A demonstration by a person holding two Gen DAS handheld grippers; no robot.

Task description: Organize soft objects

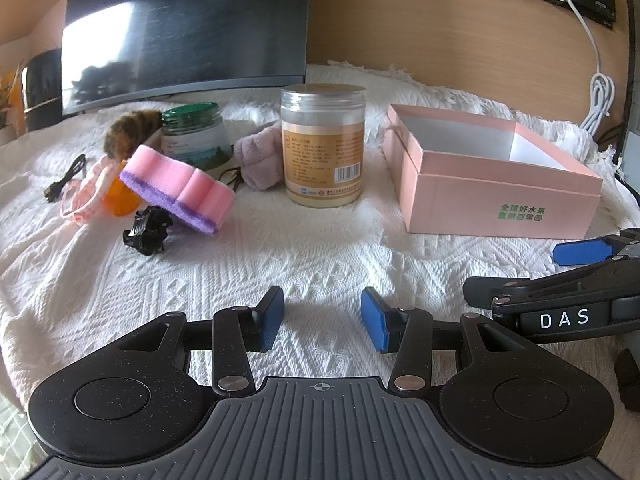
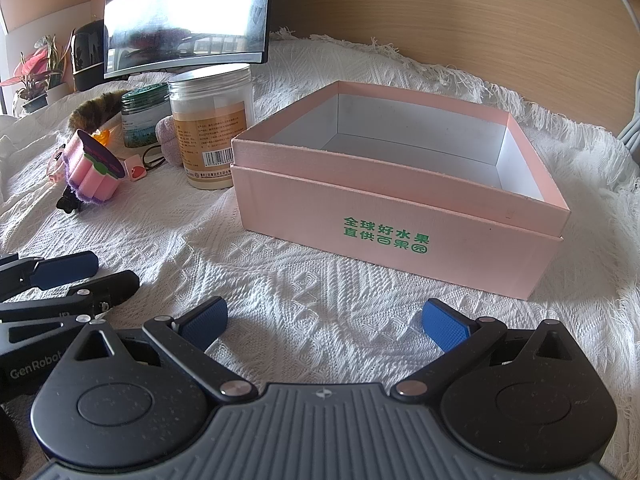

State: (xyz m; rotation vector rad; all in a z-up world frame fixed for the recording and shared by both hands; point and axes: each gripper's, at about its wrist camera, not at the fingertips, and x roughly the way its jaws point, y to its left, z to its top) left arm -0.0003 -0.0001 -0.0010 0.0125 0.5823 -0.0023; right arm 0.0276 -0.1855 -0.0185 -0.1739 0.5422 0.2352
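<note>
A pink and purple sponge (image 1: 180,186) leans on an orange thing at the left of the white cloth. Behind it lie a brown furry piece (image 1: 130,132) and a mauve towel roll (image 1: 260,156). A pink fabric band (image 1: 86,192) lies left of the sponge. An open pink box (image 2: 400,216) with nothing in it stands at the right. My left gripper (image 1: 322,318) is open over bare cloth, well short of the sponge. My right gripper (image 2: 324,324) is open just in front of the box; the sponge (image 2: 94,168) is far to its left.
A tall clear jar (image 1: 323,144) and a green-lidded jar (image 1: 196,136) stand between the soft things and the box (image 1: 492,172). A black hair claw (image 1: 148,230) and a black cable (image 1: 66,178) lie on the cloth. A dark monitor (image 1: 188,28) stands behind.
</note>
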